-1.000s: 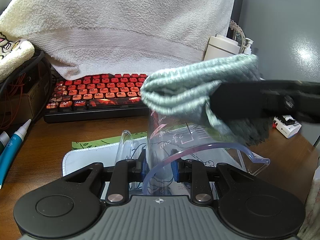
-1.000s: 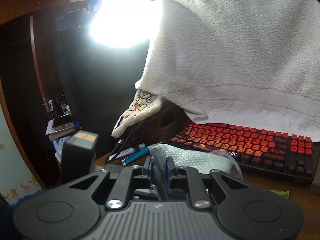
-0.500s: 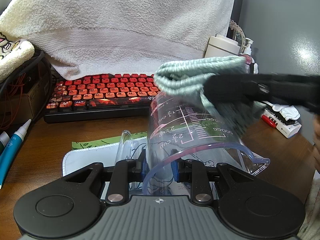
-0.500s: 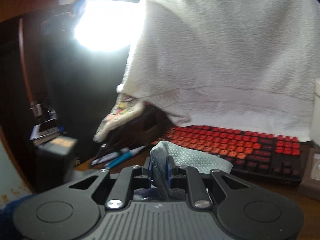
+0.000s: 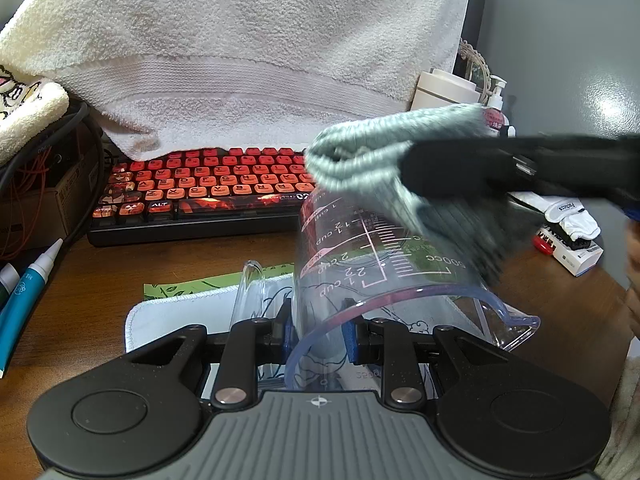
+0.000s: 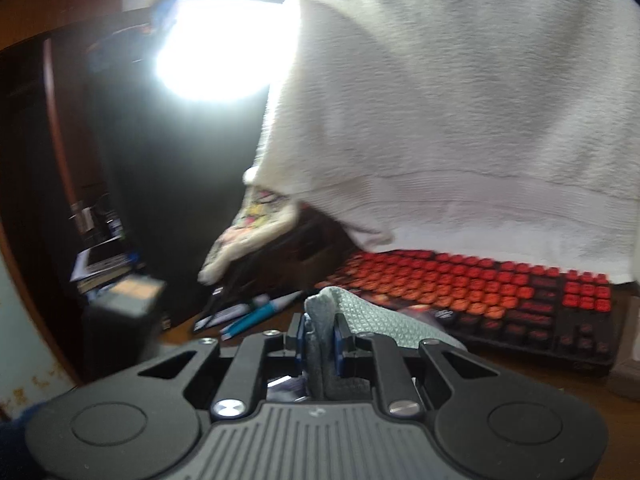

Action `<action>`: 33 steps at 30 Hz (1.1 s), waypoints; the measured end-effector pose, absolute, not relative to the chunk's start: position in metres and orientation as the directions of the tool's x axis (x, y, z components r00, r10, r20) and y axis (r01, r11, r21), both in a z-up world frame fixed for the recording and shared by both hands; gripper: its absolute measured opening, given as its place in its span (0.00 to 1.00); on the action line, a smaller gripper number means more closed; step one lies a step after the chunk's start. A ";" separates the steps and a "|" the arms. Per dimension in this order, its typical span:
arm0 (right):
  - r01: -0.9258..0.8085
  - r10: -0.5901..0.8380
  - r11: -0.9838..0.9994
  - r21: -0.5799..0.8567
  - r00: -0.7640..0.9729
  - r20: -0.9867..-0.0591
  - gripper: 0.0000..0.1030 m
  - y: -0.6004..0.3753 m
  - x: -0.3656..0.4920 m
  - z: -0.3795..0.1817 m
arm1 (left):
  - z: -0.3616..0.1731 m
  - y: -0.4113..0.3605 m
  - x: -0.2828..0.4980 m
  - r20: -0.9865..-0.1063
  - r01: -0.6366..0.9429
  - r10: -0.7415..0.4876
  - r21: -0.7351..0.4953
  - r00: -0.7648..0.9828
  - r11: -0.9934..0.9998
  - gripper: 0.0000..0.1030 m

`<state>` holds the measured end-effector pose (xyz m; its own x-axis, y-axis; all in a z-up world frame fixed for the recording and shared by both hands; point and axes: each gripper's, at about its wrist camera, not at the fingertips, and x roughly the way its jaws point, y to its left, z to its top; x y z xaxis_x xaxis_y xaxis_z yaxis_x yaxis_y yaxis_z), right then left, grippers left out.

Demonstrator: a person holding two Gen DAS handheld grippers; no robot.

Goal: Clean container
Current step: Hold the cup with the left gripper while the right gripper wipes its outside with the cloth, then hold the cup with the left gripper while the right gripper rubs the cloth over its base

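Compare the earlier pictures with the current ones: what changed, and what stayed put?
The right gripper swept its grey cloth rightward, off the measuring cup base onto its side. Nothing was grasped or released. The left gripper still clamps the cup; the keyboard stayed.

Clear measuring cup tilted upside down, grey cloth against its base.

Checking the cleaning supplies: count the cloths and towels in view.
3: the grey cloth in the right gripper, the white towel draped behind the keyboard, the cartoon-print towel far left. Others may be hidden.
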<state>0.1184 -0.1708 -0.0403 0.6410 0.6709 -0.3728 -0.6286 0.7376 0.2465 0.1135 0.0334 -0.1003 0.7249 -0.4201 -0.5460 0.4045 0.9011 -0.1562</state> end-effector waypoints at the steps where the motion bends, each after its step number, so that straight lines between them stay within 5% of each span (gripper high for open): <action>1: -0.615 0.661 0.747 0.251 0.651 -0.372 0.13 -0.174 0.123 -0.041 | -0.100 0.033 0.113 -0.546 0.404 -0.420 -0.156 0.725 0.901 0.24; 16: -0.716 0.730 0.666 0.210 0.568 -0.379 0.13 -0.155 0.096 -0.038 | -0.100 0.033 0.113 -0.546 0.404 -0.419 -0.156 0.725 0.902 0.24; 33: -0.634 0.659 0.744 0.212 0.643 -0.390 0.13 -0.167 0.127 -0.039 | -0.100 0.033 0.112 -0.546 0.403 -0.418 -0.155 0.726 0.902 0.24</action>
